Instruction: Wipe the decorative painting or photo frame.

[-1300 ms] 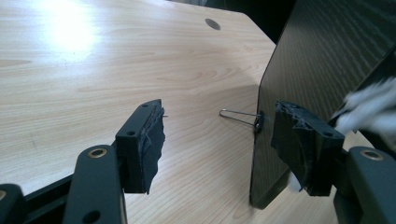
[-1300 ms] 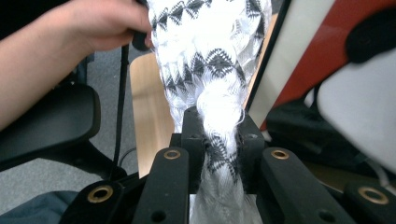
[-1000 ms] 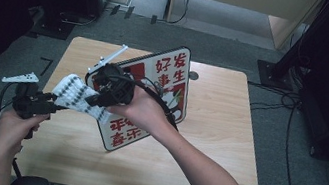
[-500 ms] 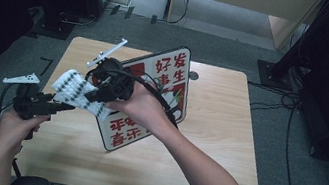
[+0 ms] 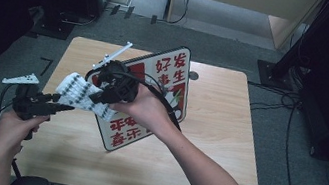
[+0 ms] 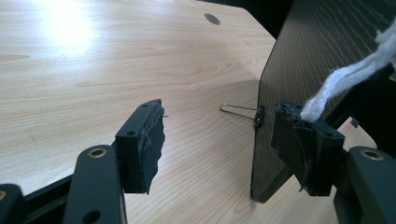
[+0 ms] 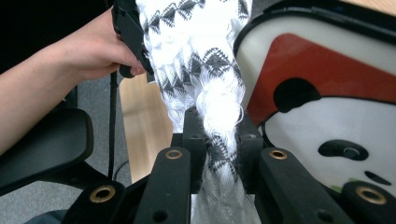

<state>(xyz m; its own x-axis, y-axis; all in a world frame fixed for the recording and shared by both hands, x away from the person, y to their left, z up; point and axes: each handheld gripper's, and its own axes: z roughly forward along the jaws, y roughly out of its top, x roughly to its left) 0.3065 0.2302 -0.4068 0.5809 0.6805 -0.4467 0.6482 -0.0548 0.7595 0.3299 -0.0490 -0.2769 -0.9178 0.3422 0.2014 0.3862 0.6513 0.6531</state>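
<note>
**Cloth held up between two grippers**

The patterned cloth (image 5: 82,95) hangs above the table's (image 5: 207,130) left part, just in front of the upright sign (image 5: 149,97). The right gripper (image 7: 216,140) pinches it, its jaws pressed onto a bunched fold. The left gripper (image 6: 219,140) stands spread, a white corner of the cloth lying on one jaw, with bare wood between the jaws.
</note>
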